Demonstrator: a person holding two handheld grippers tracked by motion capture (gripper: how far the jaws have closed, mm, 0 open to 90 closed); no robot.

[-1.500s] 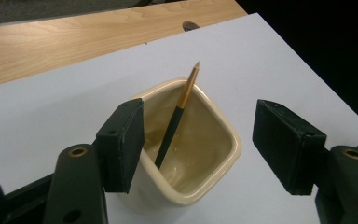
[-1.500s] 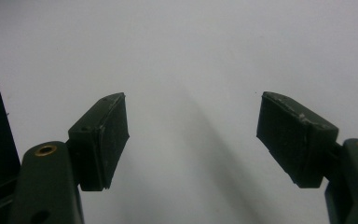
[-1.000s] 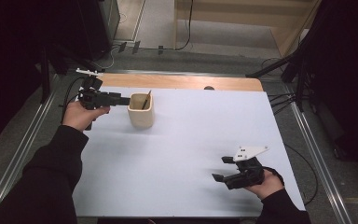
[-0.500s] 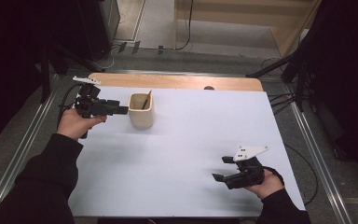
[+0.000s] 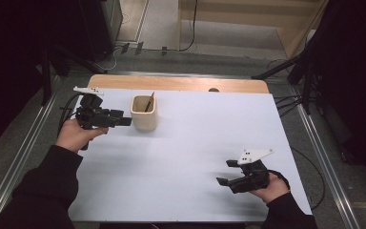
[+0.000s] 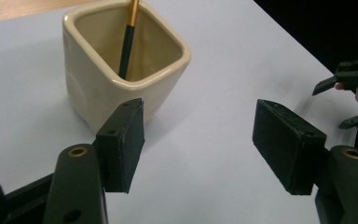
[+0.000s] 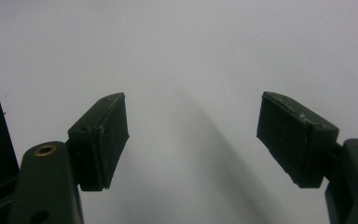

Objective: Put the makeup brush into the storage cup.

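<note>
Since a second ago we have drawn our left gripper (image 5: 124,121) back from the cream ceramic cup (image 5: 144,113), jaws spread and empty just beside its wall. A black-and-gold pencil (image 6: 128,39) leans inside the glossy, square-rimmed cup. Our right gripper (image 5: 225,172) rests well apart, jaws wide over bare white table (image 5: 205,129).

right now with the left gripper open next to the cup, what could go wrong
1. The left gripper has one jaw right against the cream cup; pushing forward could shove or tip it instead of straddling it.
2. The pencil leans loose inside the cup, so a knock may shift it or throw it out.
3. The right gripper is open far off by the table's near edge, too distant to steady the cup.
</note>
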